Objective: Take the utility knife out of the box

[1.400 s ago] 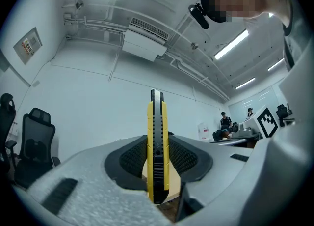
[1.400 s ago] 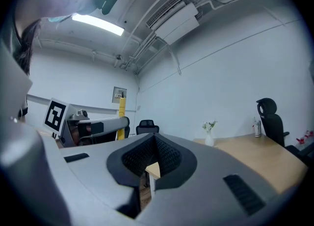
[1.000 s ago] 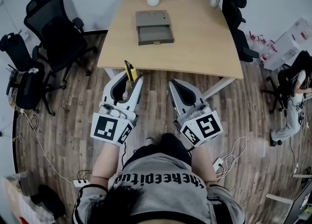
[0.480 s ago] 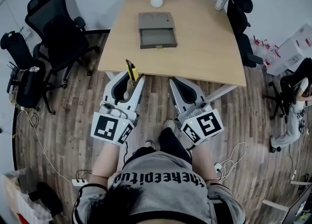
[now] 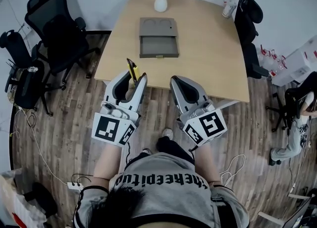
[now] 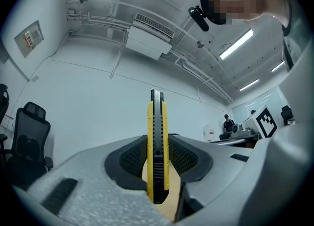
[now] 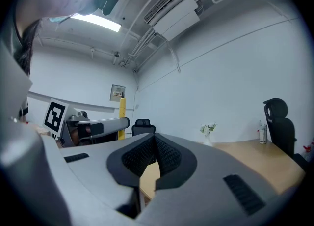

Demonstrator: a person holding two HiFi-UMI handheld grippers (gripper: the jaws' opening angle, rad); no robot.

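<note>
Change: table (image 5: 213, 48) and box (image 5: 158, 37) sat lower in the head view than 1 second earlier, and both gripper tips had come up over the table's near edge.
Left gripper (image 5: 134, 79) (image 6: 158, 144): jaws clamped on the utility knife (image 5: 132, 69) (image 6: 157, 151), 1 ribbed pad pressed to each flat side.
Utility knife: yellow and black, out of the box and well apart from it, standing upright between the left pads, its tip poking past the jaw tips above the table's near edge.
Right gripper (image 5: 174, 80) (image 7: 153, 141): jaws together, pads meeting at the tip, holding nothing, just beside the left gripper.
Box: grey, its drawer slid out toward the person, resting on the far half of the table.
Vase (image 5: 160, 1): white, with a few flowers, at the table's far edge behind the box.
Office chairs (image 5: 54, 24): black, 2 stood left of the table on the wooden floor (image 5: 64, 118).
</note>
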